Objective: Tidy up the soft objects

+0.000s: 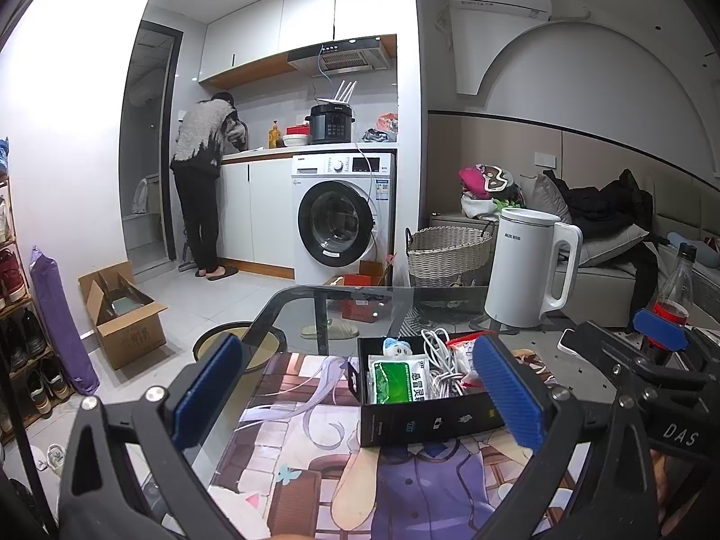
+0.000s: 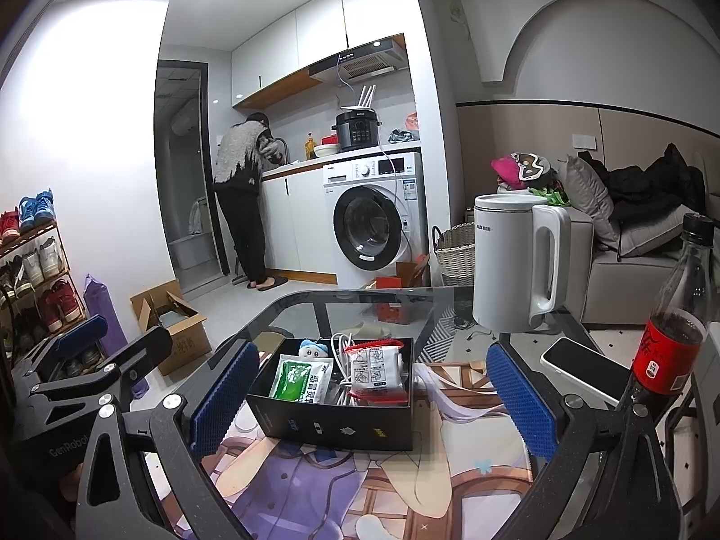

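Left wrist view: my left gripper [image 1: 360, 398] is released, its blue pads [image 1: 204, 389] spread wide with nothing between them but the near wall of the black box [image 1: 427, 420]. That box sits at about 1 o'clock from the gripper's centre, on the illustrated mat [image 1: 306, 445] that covers the glass counter [image 1: 360, 303]. Inside it lie a green-and-white sachet [image 1: 396, 382] at the left, a small blue-capped plush doll [image 1: 397, 346] behind it, a coil of white cable [image 1: 438, 360] in the middle and a red-edged white packet [image 1: 463, 355] at the right. At 2 o'clock stands a white kettle [image 1: 524, 265]; at 3 o'clock my right gripper [image 1: 661, 328] enters the frame beside a cola bottle [image 1: 675, 288].

Right wrist view: my right gripper [image 2: 373, 402] is likewise released, its pads [image 2: 522, 400] well apart and holding nothing. The black box [image 2: 333, 423] lies at 12 o'clock, just ahead, between the fingers' lines. The sachet [image 2: 299, 380], doll [image 2: 313, 347], cable [image 2: 342, 360] and packet [image 2: 377, 371] rest inside. The kettle [image 2: 517, 261] is at 1 o'clock, a white phone [image 2: 585, 371] and the cola bottle [image 2: 675, 337] at 3 o'clock, and my left gripper [image 2: 85, 337] at 9 o'clock.
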Demonstrator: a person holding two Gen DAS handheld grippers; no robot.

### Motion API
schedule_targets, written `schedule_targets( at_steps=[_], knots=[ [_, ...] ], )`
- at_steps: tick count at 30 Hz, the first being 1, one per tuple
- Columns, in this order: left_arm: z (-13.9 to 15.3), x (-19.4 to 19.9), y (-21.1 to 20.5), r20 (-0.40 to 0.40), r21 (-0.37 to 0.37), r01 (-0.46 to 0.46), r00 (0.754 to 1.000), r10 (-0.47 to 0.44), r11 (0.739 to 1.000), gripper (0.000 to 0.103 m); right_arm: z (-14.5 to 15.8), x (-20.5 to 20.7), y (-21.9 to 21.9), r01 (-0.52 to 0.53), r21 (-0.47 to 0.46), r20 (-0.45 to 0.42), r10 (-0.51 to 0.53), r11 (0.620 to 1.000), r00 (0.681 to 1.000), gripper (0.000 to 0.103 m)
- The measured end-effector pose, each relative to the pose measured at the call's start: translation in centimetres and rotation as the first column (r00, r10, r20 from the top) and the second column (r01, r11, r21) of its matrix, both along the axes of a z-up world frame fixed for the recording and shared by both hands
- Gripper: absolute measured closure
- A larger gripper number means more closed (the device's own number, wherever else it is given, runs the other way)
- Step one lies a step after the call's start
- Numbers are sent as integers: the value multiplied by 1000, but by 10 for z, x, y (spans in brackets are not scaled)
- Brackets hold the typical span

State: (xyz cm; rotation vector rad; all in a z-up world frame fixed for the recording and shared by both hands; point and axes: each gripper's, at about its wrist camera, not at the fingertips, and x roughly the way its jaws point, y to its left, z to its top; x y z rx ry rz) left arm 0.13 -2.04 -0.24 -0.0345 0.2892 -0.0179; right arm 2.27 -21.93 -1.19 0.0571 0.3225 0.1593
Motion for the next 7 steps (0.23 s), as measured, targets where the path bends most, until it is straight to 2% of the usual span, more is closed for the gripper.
schedule_targets(
  at_steps=[7],
  knots=[
    [0,0,1,2,-1,-1,1000,1,1000,0,0,0,1,-2,-3,4,2,1000,1000,0]
  ],
)
